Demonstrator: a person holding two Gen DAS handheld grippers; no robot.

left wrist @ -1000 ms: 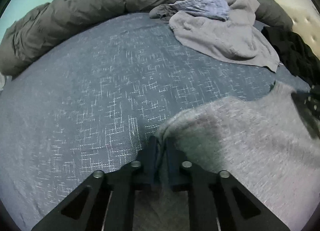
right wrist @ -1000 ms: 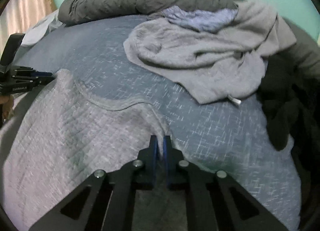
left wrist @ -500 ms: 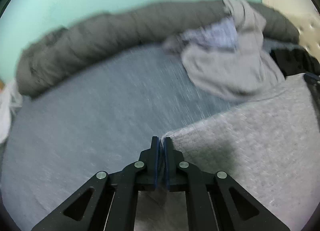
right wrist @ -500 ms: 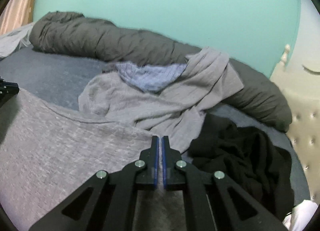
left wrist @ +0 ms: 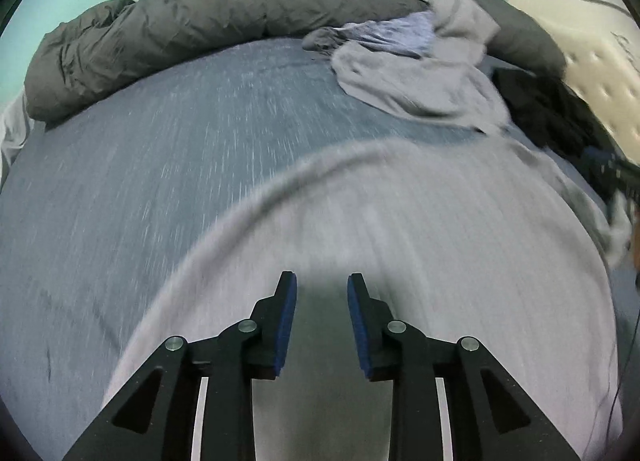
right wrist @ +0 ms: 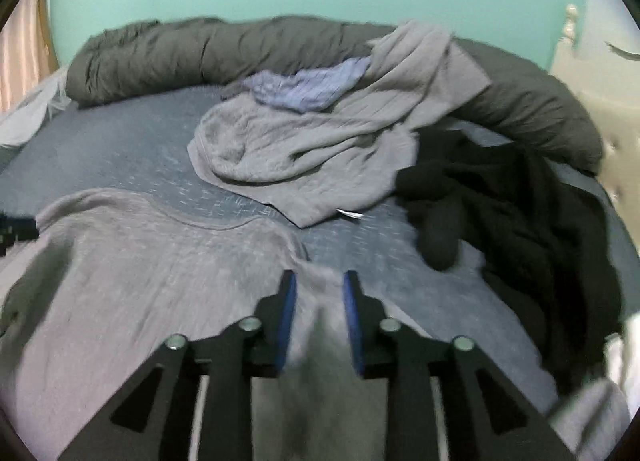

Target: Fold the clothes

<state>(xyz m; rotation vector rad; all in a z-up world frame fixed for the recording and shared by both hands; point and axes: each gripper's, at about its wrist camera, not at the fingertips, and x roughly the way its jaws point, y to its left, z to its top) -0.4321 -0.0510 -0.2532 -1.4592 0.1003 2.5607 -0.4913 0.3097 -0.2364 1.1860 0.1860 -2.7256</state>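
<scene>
Both my grippers, left (left wrist: 322,281) and right (right wrist: 319,279), were pinched shut on the grey top (left wrist: 400,245) a second ago; now their jaws are opening, narrowly apart, pads clear of the cloth, so I have let go. It lies spread on the bed (left wrist: 160,165) below me, neckline (right wrist: 216,223) toward the clothes pile (right wrist: 320,153). I judge it laid out flat, ready for a first fold.

A grey top (left wrist: 400,229) is lying spread flat on the bed (left wrist: 160,165), its neckline (right wrist: 216,221) facing the crumpled clothes pile (right wrist: 320,149).
</scene>
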